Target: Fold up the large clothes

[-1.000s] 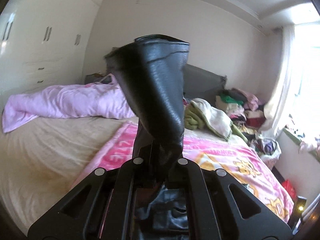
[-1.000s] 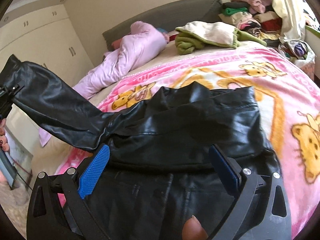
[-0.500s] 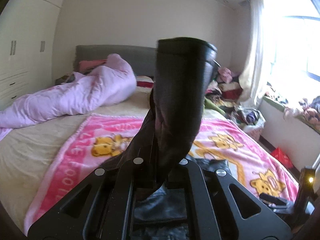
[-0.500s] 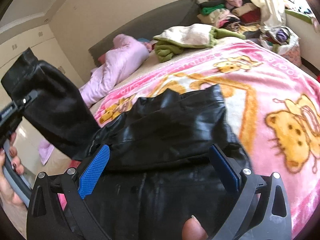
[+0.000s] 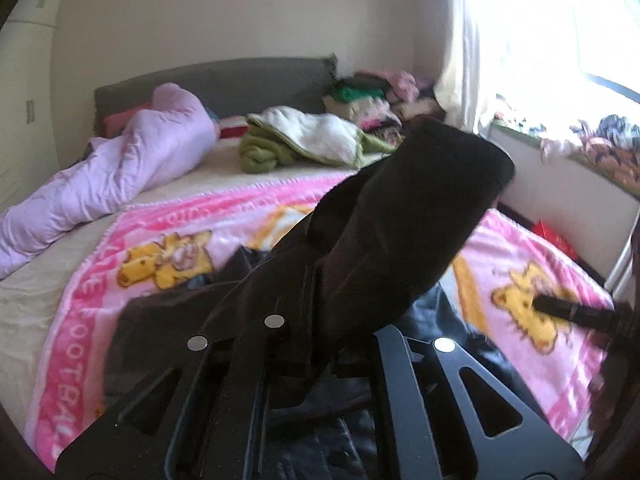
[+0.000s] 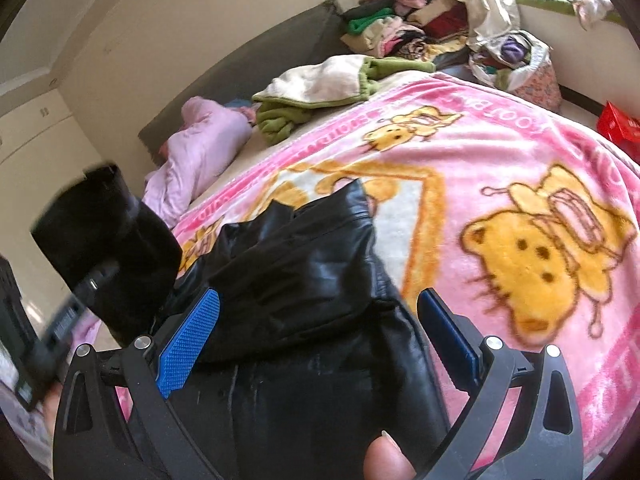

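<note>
With the left tongs (image 5: 304, 344) clamped on the black leather jacket's sleeve (image 5: 400, 216) and the right tongs (image 6: 316, 336) apart over the jacket body (image 6: 304, 264), the slick sleeve may slip free if tugged.

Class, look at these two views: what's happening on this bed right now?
A person is folding a black leather jacket on a pink cartoon blanket. The left tongs are shut on one sleeve, which is raised above the jacket's body. The right tongs stand open over the jacket's body, pads apart, gripping nothing. The sleeve has not yet been laid down. A lilac duvet lies bunched by the headboard.
</note>
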`<action>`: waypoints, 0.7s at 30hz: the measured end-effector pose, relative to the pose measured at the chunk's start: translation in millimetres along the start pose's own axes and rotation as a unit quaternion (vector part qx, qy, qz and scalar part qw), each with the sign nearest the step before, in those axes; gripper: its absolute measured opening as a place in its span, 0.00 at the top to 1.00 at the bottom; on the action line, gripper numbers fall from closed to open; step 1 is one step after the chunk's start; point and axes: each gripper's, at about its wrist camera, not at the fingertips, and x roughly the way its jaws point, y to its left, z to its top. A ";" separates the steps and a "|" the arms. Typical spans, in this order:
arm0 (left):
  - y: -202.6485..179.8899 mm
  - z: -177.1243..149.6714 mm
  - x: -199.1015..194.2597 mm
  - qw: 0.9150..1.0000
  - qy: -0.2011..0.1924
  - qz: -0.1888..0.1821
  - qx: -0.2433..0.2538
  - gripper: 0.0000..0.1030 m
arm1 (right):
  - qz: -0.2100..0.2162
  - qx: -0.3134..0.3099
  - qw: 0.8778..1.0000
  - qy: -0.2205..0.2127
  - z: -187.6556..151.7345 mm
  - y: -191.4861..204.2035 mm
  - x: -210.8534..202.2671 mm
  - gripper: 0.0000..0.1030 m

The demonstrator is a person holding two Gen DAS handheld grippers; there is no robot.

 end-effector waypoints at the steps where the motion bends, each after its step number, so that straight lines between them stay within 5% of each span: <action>1: -7.0 -4.9 5.9 1.000 0.009 -0.003 0.008 0.98 | -0.002 0.006 1.000 0.000 2.5 -3.2 0.4 0.04; 10: -47.1 -48.4 49.3 0.994 0.083 -0.006 0.071 0.87 | 0.008 0.029 0.999 0.015 13.4 -14.5 15.0 0.04; 12: -54.0 -57.4 55.6 0.991 0.101 -0.004 0.083 0.61 | 0.024 0.039 0.998 0.036 11.6 -14.1 26.2 0.04; 13: -57.7 -62.3 57.8 0.990 0.109 0.004 0.094 0.32 | 0.030 0.041 0.998 0.046 10.2 -13.1 31.6 0.04; 14: -59.4 -65.3 60.6 0.988 0.114 0.013 0.101 0.23 | 0.036 0.042 0.997 0.056 8.7 -11.3 38.0 0.04; 21: -63.3 -79.3 48.4 0.978 0.160 -0.077 0.114 0.09 | 0.067 0.063 0.986 0.135 -2.7 -2.6 78.7 0.04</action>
